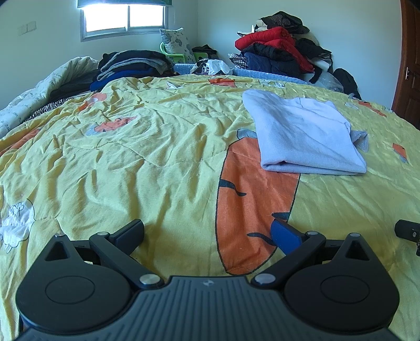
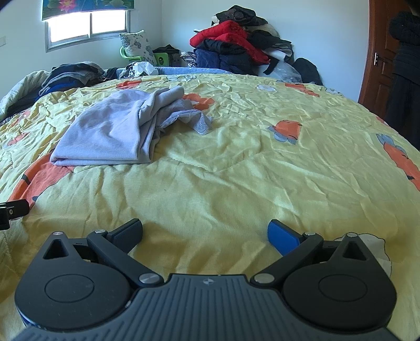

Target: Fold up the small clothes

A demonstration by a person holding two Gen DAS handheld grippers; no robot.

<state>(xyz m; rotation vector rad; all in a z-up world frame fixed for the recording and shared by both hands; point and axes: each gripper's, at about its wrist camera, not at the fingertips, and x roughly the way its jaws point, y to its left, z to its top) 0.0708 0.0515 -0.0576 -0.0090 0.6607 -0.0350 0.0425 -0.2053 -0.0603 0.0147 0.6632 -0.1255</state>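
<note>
A small pale lavender garment (image 1: 304,133) lies folded flat on the yellow bedspread (image 1: 157,157), ahead and to the right of my left gripper (image 1: 207,233). In the right wrist view the same garment (image 2: 110,133) lies ahead to the left of my right gripper (image 2: 204,233), with a lace-edged part bunched at its right side. Both grippers are open and empty, jaws wide apart, low over the bedspread (image 2: 236,170) and well short of the garment.
A stack of dark folded clothes (image 1: 131,65) sits at the far left of the bed. A heap of red, navy and black clothes (image 1: 283,49) is piled at the far right corner. A wooden door (image 2: 380,60) stands at the right, a window (image 1: 123,18) at the back.
</note>
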